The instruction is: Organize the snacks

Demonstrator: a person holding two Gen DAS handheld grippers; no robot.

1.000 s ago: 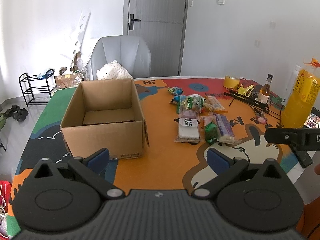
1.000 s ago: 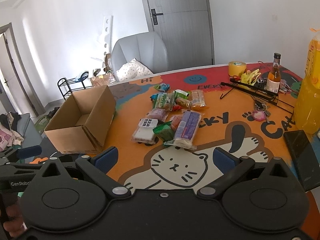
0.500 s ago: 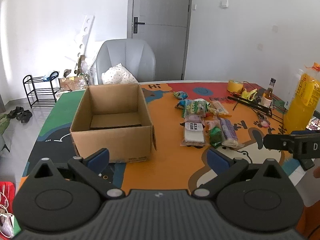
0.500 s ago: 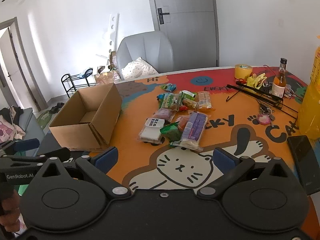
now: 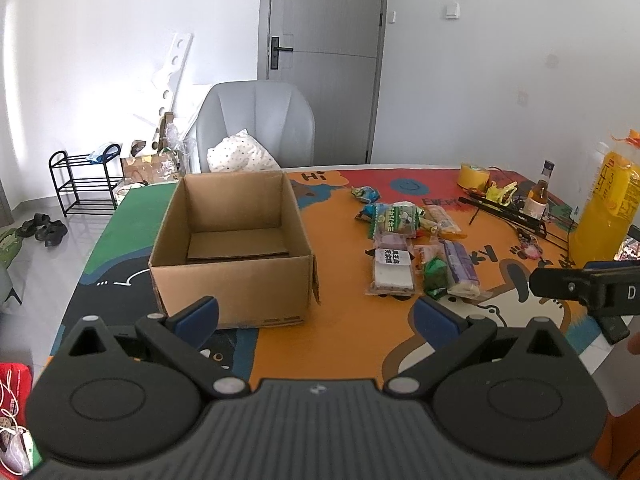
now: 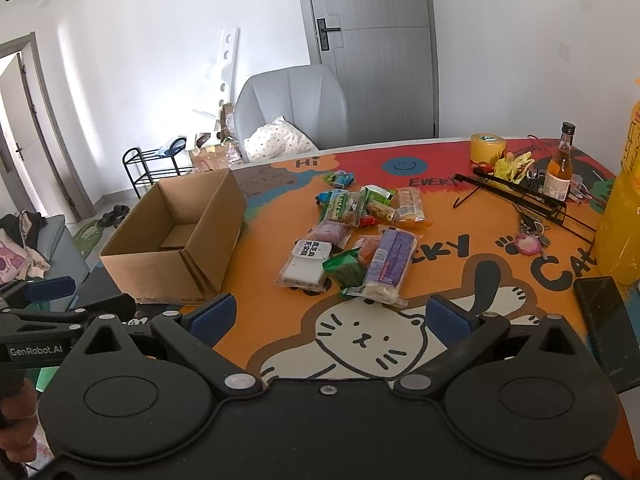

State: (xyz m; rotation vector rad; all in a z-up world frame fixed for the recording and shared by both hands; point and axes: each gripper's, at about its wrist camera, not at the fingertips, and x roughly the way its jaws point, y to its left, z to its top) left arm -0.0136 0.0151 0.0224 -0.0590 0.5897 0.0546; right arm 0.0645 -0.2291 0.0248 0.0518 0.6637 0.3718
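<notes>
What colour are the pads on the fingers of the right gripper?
Blue pads on black fingers; the right wrist view shows them best.

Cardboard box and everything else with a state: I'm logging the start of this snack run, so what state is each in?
cardboard box: open-topped, no snacks inside
snack packets: loose pile on the table, none boxed
left hand-held gripper: open, holding nothing
right hand-held gripper: open, holding nothing
glass bottle: upright
door: closed

A lived-in home room, white walls, grey door (image 5: 324, 60) at 12 o'clock, padded grey chair (image 5: 256, 124) with a spotted cushion (image 5: 240, 158), shoe rack (image 5: 82, 182) and slippers (image 5: 44, 228) at 10 o'clock, cartoon-cat tablecloth (image 6: 360, 340), clothes heaped at 9 o'clock.
</notes>
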